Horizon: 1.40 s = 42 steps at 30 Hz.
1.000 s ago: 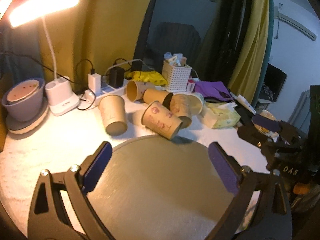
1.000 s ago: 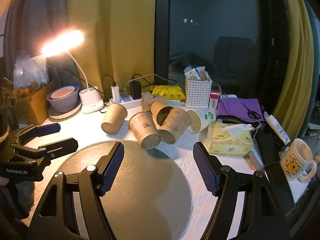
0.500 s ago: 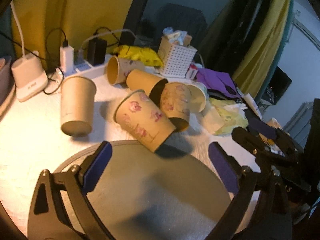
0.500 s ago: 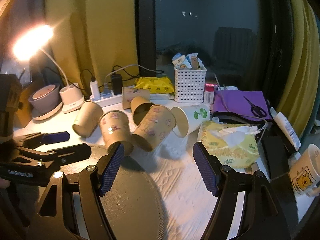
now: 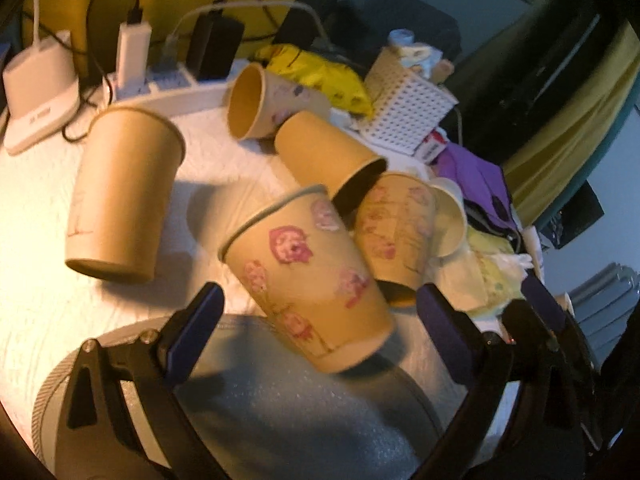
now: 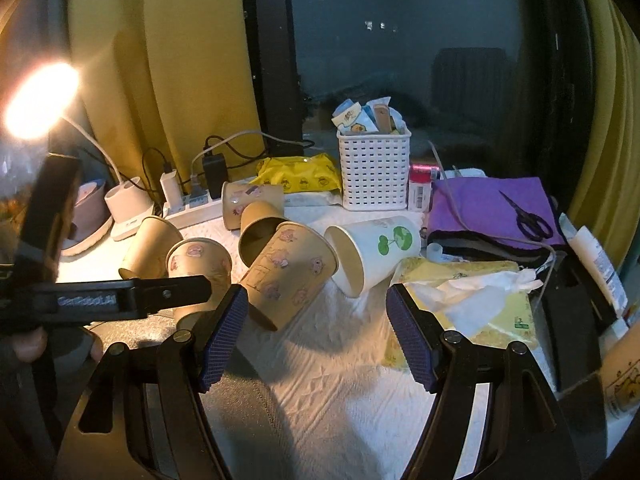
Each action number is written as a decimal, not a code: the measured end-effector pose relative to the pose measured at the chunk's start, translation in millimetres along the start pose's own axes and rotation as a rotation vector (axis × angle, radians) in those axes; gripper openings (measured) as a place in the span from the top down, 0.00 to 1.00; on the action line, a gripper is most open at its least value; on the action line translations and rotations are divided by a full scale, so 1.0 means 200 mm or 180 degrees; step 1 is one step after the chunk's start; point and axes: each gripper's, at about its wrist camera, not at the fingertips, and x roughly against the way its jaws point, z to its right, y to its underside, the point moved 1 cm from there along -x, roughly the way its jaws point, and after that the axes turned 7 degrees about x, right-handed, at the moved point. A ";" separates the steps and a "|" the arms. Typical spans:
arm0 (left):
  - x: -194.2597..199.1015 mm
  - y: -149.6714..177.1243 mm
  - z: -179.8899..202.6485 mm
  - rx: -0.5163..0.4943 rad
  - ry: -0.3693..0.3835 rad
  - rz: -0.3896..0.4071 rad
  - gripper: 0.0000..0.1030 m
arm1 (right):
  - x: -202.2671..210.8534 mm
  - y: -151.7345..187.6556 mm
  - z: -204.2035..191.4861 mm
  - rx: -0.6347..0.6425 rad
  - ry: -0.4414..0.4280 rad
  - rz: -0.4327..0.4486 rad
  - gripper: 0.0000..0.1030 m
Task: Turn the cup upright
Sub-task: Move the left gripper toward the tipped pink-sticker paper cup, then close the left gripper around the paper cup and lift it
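paper cups lie tipped, and the left gripper [image 5: 316,322], jaws wide and empty, has closed in on the flowered cup [image 5: 304,276] since a second ago, so the grasp looks imminent.

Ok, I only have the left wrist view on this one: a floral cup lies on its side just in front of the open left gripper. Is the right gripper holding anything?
Observer: No. The right gripper is open and empty, facing a second floral cup that is not upright either.
Operator: What is the pale cup behind that one?
Observer: A white cup with a green print, lying on its side.
Operator: Anything on the purple cloth?
Observer: Black scissors lie on the purple cloth.
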 end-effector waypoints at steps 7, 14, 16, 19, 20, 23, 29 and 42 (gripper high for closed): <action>-0.11 0.00 -0.06 0.0138 0.0105 -0.0220 0.29 | -0.02 0.03 0.02 -0.0077 -0.0022 -0.0039 0.27; -0.11 -0.02 -0.08 0.0079 0.0151 -0.0221 0.39 | -0.01 0.05 0.02 -0.0117 0.0004 -0.0079 0.27; -0.09 -0.01 -0.08 0.0057 0.0142 -0.0200 0.39 | 0.01 0.05 0.01 -0.0111 0.0008 -0.0088 0.27; -0.04 -0.01 -0.09 0.0022 0.0136 -0.0151 0.39 | 0.04 0.05 -0.01 -0.0089 0.0016 -0.0093 0.27; -0.01 0.00 -0.10 0.0003 0.0132 -0.0125 0.39 | 0.05 0.05 -0.02 -0.0084 0.0020 -0.0092 0.27; 0.06 0.02 -0.10 -0.0073 0.0112 -0.0050 0.39 | 0.09 0.05 -0.05 -0.0073 0.0032 -0.0089 0.27; 0.24 0.12 -0.09 -0.0319 0.0107 0.0162 0.40 | 0.19 0.04 -0.14 -0.0024 0.0023 -0.0068 0.27; 0.67 0.51 -0.09 -0.0979 -0.0006 0.0655 0.40 | 0.49 0.07 -0.38 0.0021 -0.0241 -0.0013 0.27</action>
